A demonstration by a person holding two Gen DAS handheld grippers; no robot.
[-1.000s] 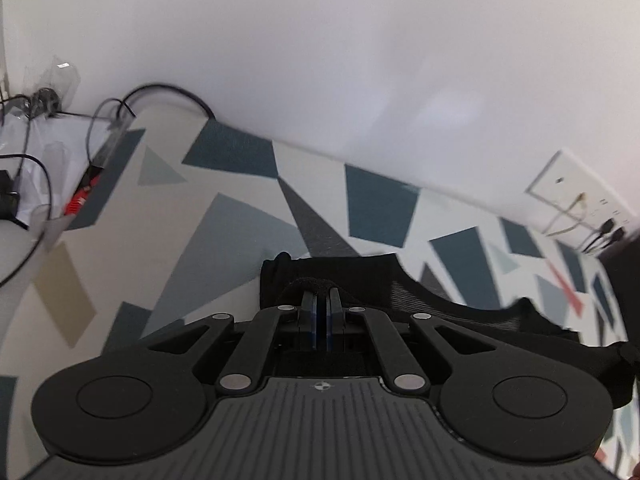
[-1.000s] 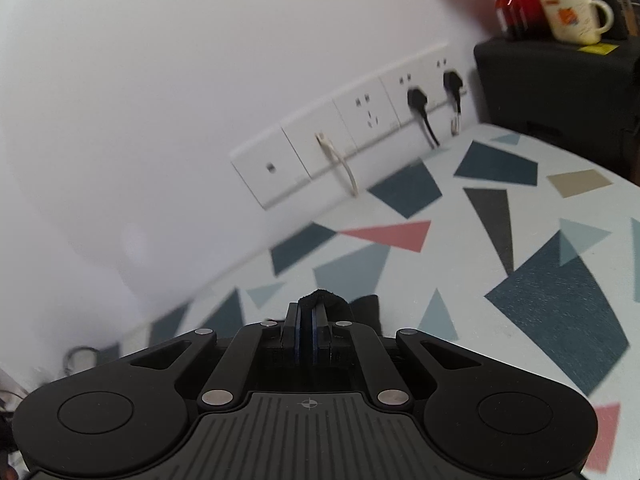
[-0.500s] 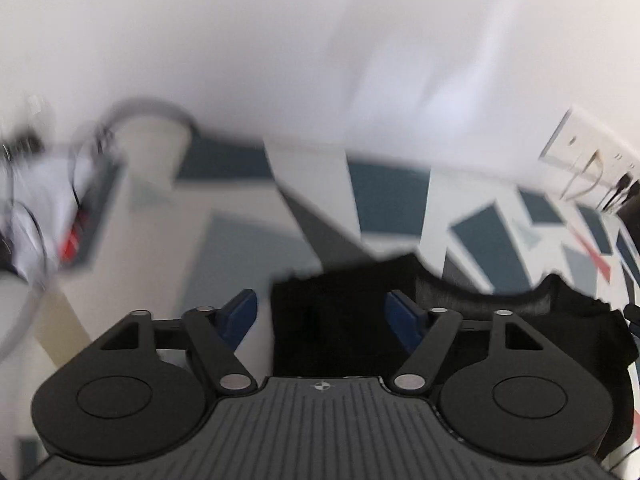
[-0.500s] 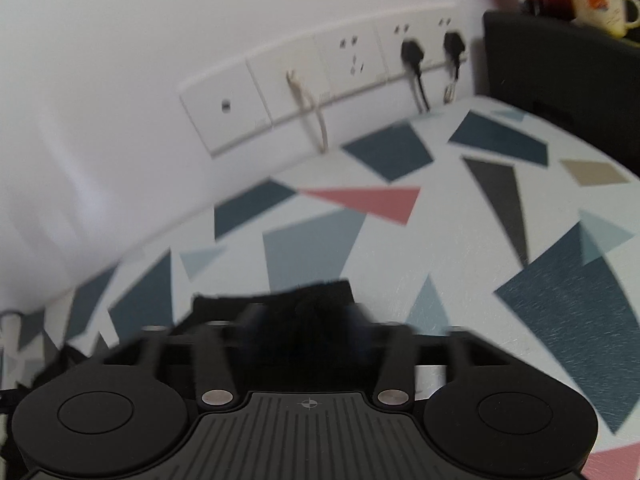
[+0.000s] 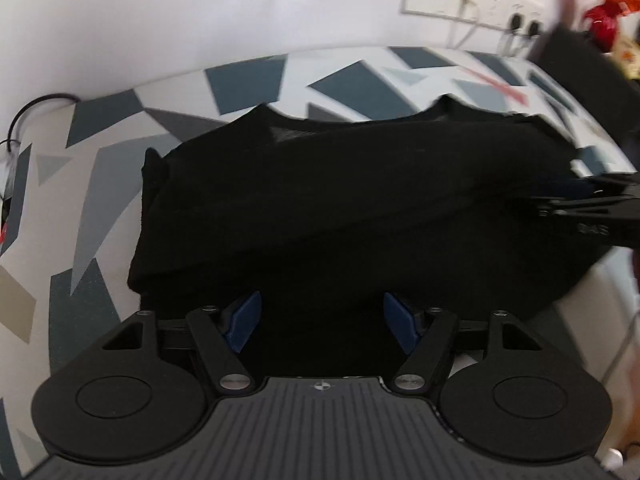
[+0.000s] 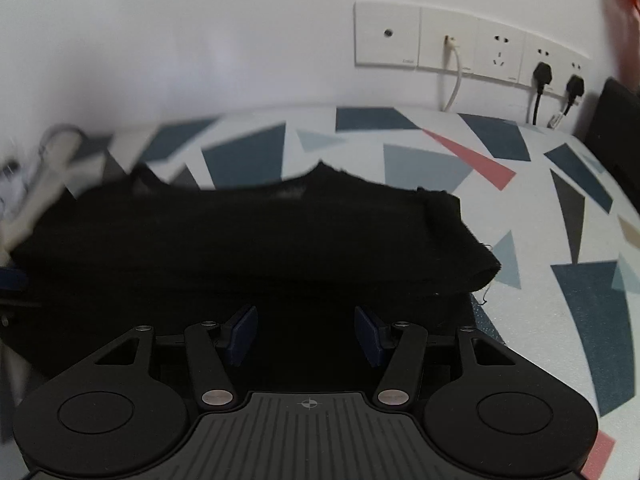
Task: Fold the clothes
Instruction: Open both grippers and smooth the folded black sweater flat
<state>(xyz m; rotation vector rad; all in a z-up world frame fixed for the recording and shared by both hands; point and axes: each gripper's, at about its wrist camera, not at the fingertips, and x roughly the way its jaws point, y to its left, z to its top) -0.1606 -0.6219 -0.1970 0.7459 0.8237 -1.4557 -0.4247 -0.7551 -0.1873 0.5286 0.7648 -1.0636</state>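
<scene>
Left gripper [image 5: 322,322] closing, right gripper [image 6: 306,334] parted, both empty above the folded black garment [image 5: 340,200] on the patterned table [image 5: 248,80].

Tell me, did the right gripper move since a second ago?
Yes. The right gripper pulled back toward the near side: the wall sockets now sit farther off, and much more of the black cloth shows.

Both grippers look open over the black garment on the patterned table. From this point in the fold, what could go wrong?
1. The black garment lies in a thick, uneven fold with a rolled right edge; left ungripped it may slump or unroll.
2. The left gripper, its jaws closing, and the right gripper stand with blue pads clear of the cloth; a re-grasp here might pinch several layers and drag the fold askew.
3. The cables beside the garment's left edge could snag.
</scene>
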